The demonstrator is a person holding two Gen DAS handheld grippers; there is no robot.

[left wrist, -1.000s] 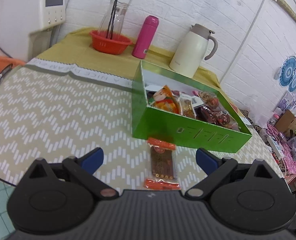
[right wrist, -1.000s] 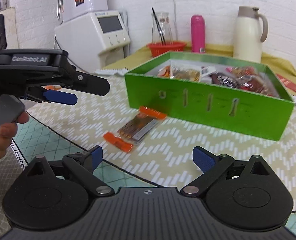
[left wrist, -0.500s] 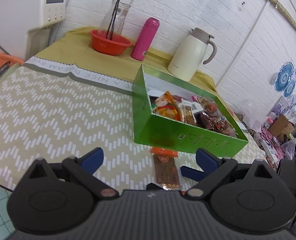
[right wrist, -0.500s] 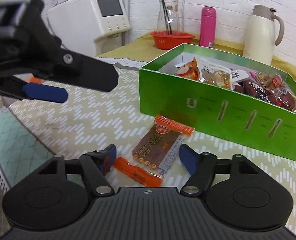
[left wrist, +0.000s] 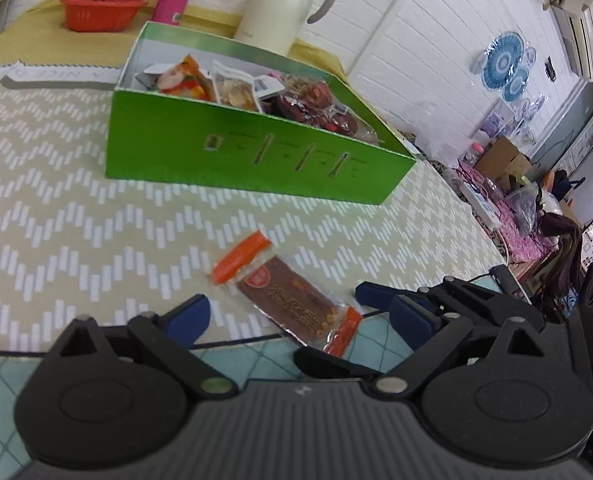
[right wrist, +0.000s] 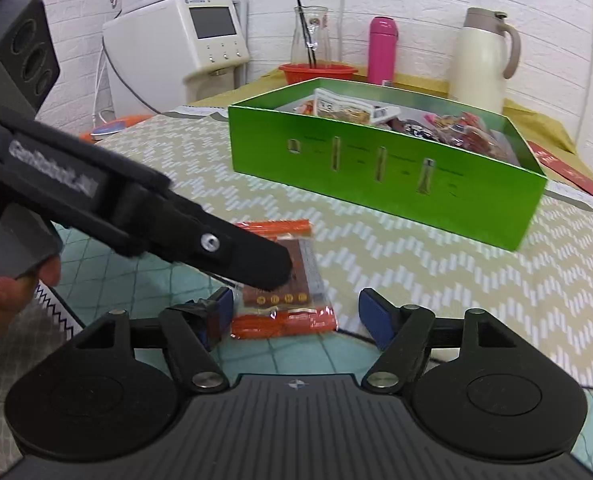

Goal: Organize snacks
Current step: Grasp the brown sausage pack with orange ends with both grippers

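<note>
1. Right wrist view: snack packet (right wrist: 286,300) lies at the table's edge, near the green box (right wrist: 380,170) — right gripper (right wrist: 296,314) spread wide around it.
2. Left gripper (left wrist: 300,316) gapes open too, just beside.

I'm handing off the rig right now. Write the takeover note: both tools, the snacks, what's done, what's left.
Left tool: open, empty, beside the packet.
Right tool: open, straddling the near end of the orange-ended snack packet, not gripped.
Packet lies at the table edge, in front of the green box.
Done: several snacks are in the box.
Left: close on the packet, lift it, put it in the box.
</note>
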